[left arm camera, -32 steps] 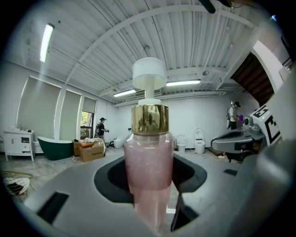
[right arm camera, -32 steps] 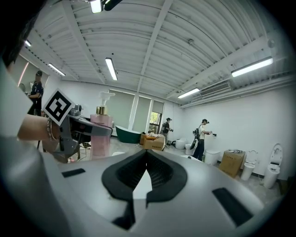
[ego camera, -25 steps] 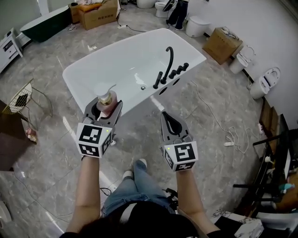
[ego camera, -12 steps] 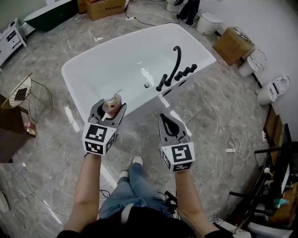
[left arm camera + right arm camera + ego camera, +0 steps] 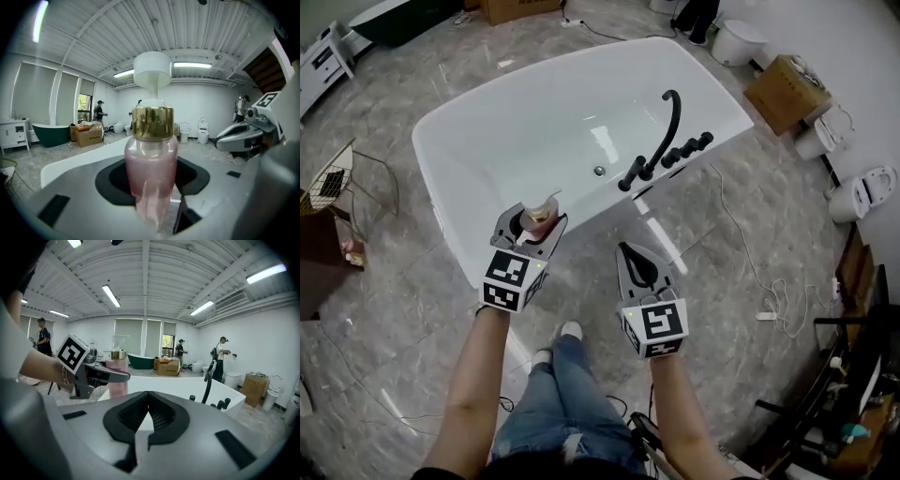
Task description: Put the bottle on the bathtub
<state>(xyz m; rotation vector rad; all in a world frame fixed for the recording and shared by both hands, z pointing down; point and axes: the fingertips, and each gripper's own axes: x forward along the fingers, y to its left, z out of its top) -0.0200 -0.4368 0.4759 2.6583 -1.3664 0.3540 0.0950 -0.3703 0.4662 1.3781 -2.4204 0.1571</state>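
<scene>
A pink pump bottle [image 5: 538, 214] with a gold collar and white pump head stands upright in my left gripper [image 5: 531, 226], which is shut on it. In the left gripper view the bottle [image 5: 151, 173] fills the middle, held between the jaws. It hangs just in front of the near rim of the white bathtub [image 5: 473, 202]. My right gripper [image 5: 639, 255] is shut with nothing in it, over the floor to the right of the left one. From the right gripper view I see the bottle [image 5: 116, 376] at the left and the bathtub [image 5: 187, 385] ahead.
A black faucet [image 5: 664, 131] with knobs stands on the tub's right rim. A cardboard box [image 5: 786, 92], toilets [image 5: 860, 192] and a cable [image 5: 741, 244] lie to the right. A wire stand [image 5: 337, 183] is at the left. People stand far off in the room.
Both grippers and my view have moved forward toward the bathtub. The bottle has stayed in the left gripper and is now closer to the tub's near rim.
</scene>
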